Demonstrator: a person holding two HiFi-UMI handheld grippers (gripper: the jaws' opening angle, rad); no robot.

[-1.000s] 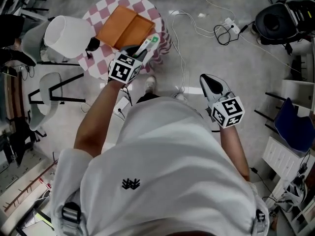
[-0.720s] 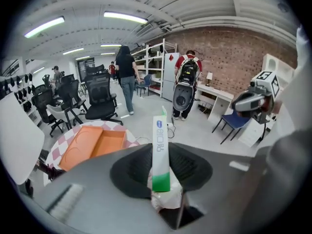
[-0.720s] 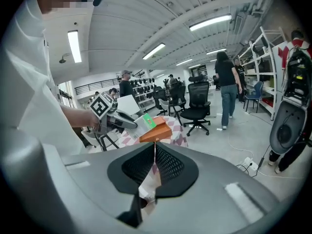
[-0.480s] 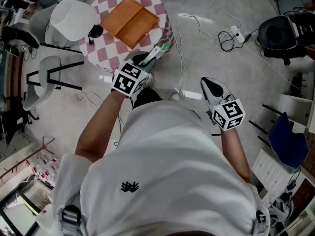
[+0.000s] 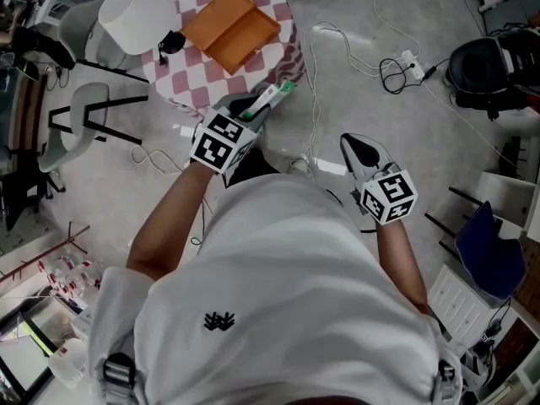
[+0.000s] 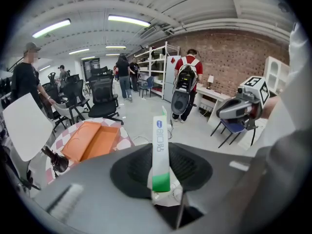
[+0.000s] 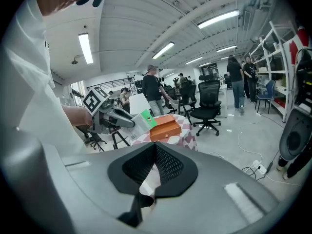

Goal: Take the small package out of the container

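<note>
Beside the open orange cardboard container, on the person's side of it, the left tongs grip the small flat white-and-green package by its lower end. Their jaws press on both faces, so most of the package sticks out past the tips. It is held in the air, outside the container, near the edge of the round counter with the pink checked cloth. To my judgement the taking out is done. The container lies open and looks empty. Well apart from the container, the right tongs are closed on nothing. They probably only wait, because one grip is enough for such a light thing.
</note>
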